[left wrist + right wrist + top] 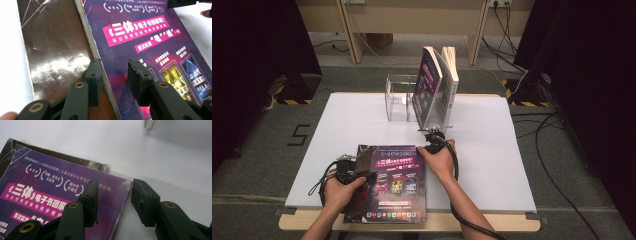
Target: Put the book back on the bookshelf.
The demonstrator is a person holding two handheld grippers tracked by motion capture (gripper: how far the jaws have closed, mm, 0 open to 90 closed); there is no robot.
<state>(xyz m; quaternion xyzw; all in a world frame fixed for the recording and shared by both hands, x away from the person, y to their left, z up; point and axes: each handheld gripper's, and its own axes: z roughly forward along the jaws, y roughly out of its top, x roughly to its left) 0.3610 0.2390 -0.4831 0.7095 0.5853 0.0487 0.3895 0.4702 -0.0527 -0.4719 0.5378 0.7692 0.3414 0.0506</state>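
While flat on table: purple book (394,182) btwn spread left tongs (113,75) & spread right tongs (113,197).

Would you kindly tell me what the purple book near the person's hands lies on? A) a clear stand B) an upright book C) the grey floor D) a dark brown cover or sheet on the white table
D: the purple book lies flat over a dark brown sheet, which shows along its left edge on the white table.
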